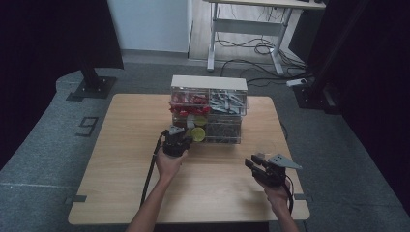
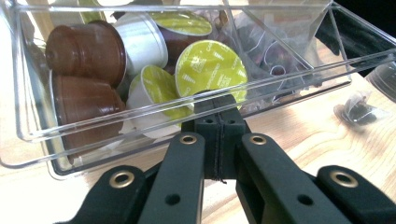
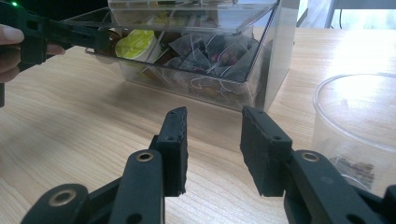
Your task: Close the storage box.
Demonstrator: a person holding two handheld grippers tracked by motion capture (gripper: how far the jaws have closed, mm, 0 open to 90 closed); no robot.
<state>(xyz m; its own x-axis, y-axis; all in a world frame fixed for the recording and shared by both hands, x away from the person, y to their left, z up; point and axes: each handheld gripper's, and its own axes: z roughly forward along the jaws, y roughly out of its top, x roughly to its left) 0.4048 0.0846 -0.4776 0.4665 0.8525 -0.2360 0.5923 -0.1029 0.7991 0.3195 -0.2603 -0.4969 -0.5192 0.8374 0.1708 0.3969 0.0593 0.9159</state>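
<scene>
**Left tongs pinched at the drawer's front, right tongs parted over bare wood**

The left gripper (image 2: 218, 122) has its jaws pressed flat together, tips against the front wall of the clear drawer (image 2: 42, 135). Whether any lip or handle of that wall is nipped between the pads cannot be made out, since the jaws themselves cover the spot. In the high view the left gripper (image 1: 176, 143) sits just in front of the drawer, the hand behind it hiding the contact.

The drawer is pulled out of the bottom of the clear organiser (image 1: 209, 108). It holds coffee capsules (image 2: 210, 65) with yellow-green foil lids beside brown and white ones; a divider separates them from tea bags (image 2: 273, 51), blurred behind glare on the plastic. One loose tea bag (image 2: 357, 109) lies on the table (image 2: 299, 135) just outside the drawer's corner.

The right gripper (image 3: 212, 149) hovers well right of the drawer, jaws set a moderate gap apart with nothing between them. Just beside it stands a clear cup (image 3: 359, 121), cut off by the frame edge, with something small and dark at its bottom, too dim to identify.
</scene>
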